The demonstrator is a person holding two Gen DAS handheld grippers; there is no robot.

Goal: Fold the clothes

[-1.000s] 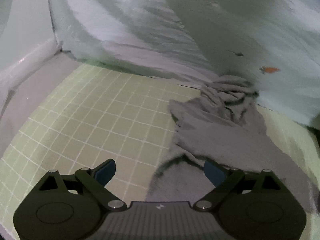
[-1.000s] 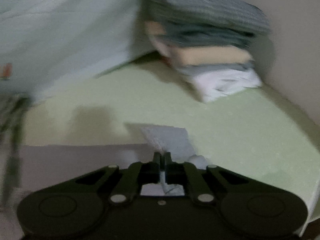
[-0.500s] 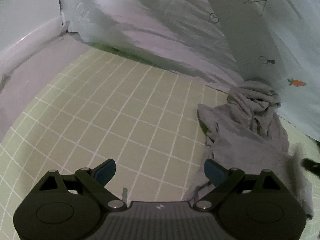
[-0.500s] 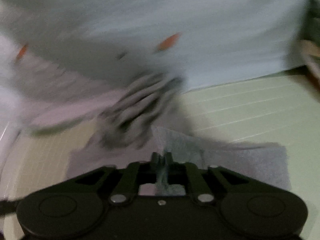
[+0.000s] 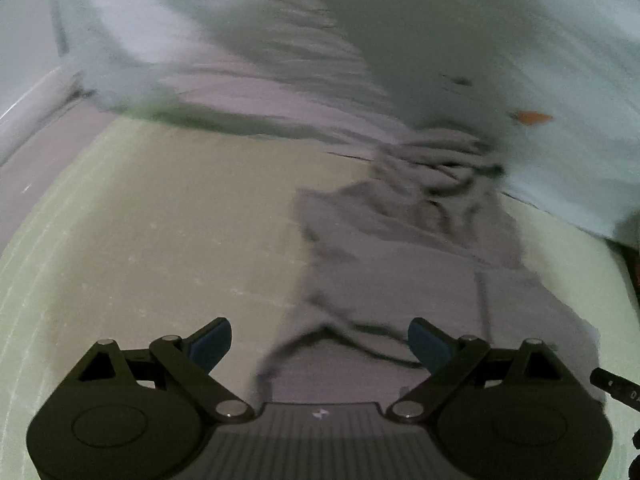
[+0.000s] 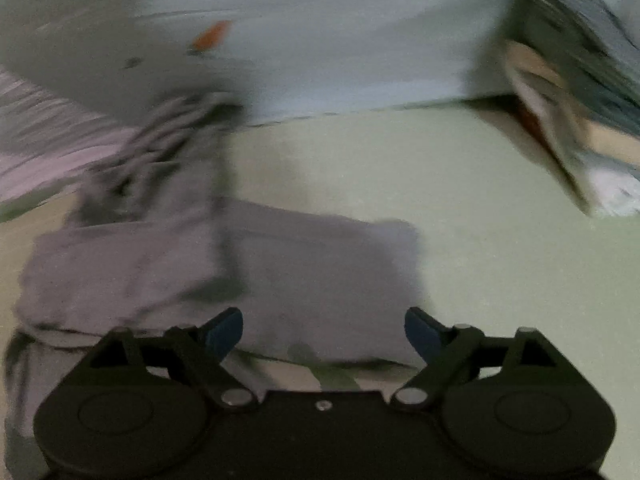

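A grey garment (image 5: 420, 264) lies partly flattened on the pale green checked mat (image 5: 152, 240), its far end bunched up against a light blue sheet. My left gripper (image 5: 320, 344) hovers open over the garment's near left edge, with nothing between its fingers. In the right wrist view the same grey garment (image 6: 280, 272) spreads flat ahead, its bunched part at the upper left. My right gripper (image 6: 324, 330) is above the garment's near edge, its jaws opening wide, and no cloth is pinched between the blue pads. Both views are motion-blurred.
A light blue sheet (image 5: 540, 40) with small orange carrot prints drapes along the back. A stack of folded clothes (image 6: 580, 112) stands at the right on the mat (image 6: 480, 240). A white raised edge (image 5: 28, 92) borders the left side.
My right gripper, earlier shut on a corner of the grey cloth, has let it go and opened wide. The garment now lies flatter. Both views have swung sideways.
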